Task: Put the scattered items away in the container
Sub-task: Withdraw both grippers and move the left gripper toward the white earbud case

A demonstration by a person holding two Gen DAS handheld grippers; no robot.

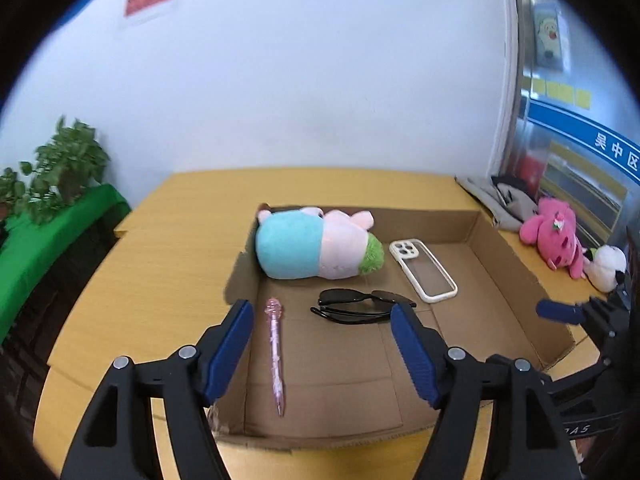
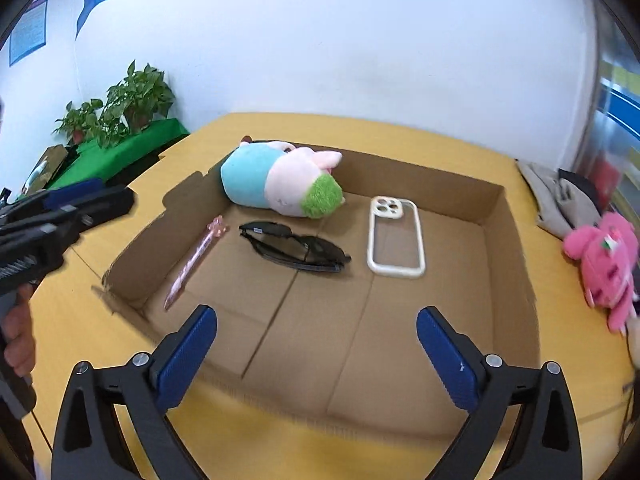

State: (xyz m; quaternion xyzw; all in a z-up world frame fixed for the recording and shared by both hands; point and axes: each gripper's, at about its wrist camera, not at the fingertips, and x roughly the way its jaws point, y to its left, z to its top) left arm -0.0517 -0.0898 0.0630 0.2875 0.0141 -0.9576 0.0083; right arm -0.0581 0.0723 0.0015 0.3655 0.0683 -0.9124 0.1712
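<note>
Four things lie in the cardboard box (image 2: 516, 248) on the desk (image 2: 100, 328): one plush toy (image 2: 280, 180) at the far left, one pink pen (image 2: 192, 260) along the left wall, one pair of sunglasses (image 2: 296, 248) in the middle, one phone case (image 2: 394, 236) to the right. Both grippers — left gripper (image 1: 322, 344) and right gripper (image 2: 316, 356) — hover above the near edge, tilted downward, fingers spread and empty (a hand (image 2: 18, 332) grips the left one).
</note>
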